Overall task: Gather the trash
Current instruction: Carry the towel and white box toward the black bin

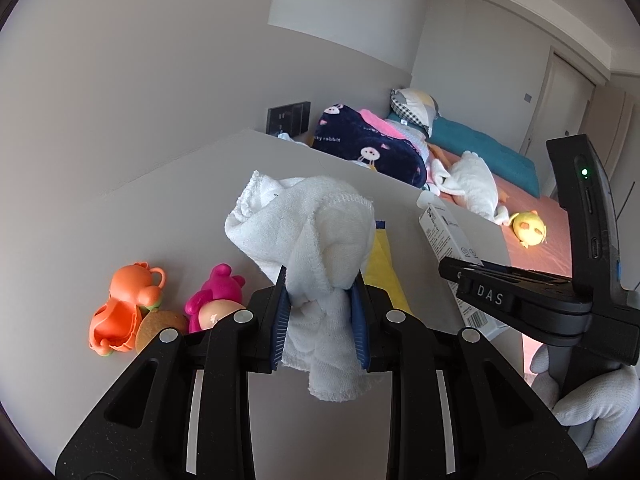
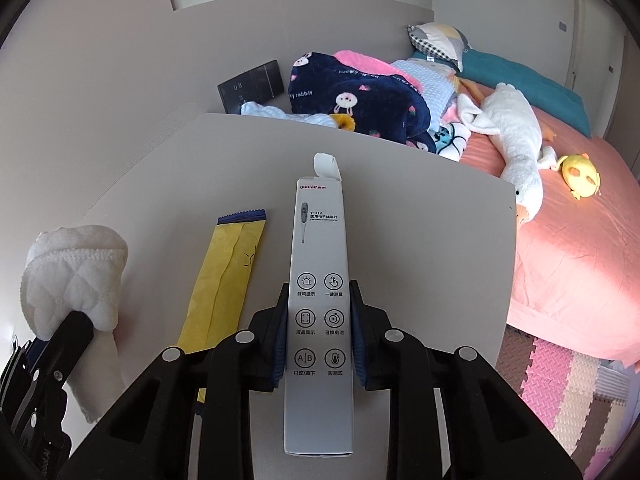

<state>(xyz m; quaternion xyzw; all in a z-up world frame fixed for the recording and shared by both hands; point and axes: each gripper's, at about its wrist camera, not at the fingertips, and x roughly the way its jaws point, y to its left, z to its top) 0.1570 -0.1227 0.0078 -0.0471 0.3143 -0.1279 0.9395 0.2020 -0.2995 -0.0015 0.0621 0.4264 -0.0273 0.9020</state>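
Left claw (image 1: 320, 312): closed on a white cloth (image 1: 316, 240). The cloth is bunched between the blue pads, rises above them and hangs below them, clear of the worktop (image 1: 180, 216).

Right claw (image 2: 319, 336): closed on a long grey thermometer box (image 2: 319, 280). The pads press both long sides of the box near its middle. The box points toward 12 o'clock in the right wrist view, and the flap at its far end stands open.

Yellow wrapper (image 2: 224, 276): lies flat on the worktop, just beside the box at its 9 o'clock. It is free of both claws.

Toys: an orange toy (image 1: 124, 308) and a pink toy (image 1: 216, 296) lie on the worktop at 8 o'clock from the left claw, close together.

Bed (image 2: 580, 248): stands beyond the worktop edge at 2 o'clock. It carries a dark blue blanket (image 2: 360, 96), a white plush goose (image 2: 516, 140) and a small yellow plush (image 2: 580, 176).
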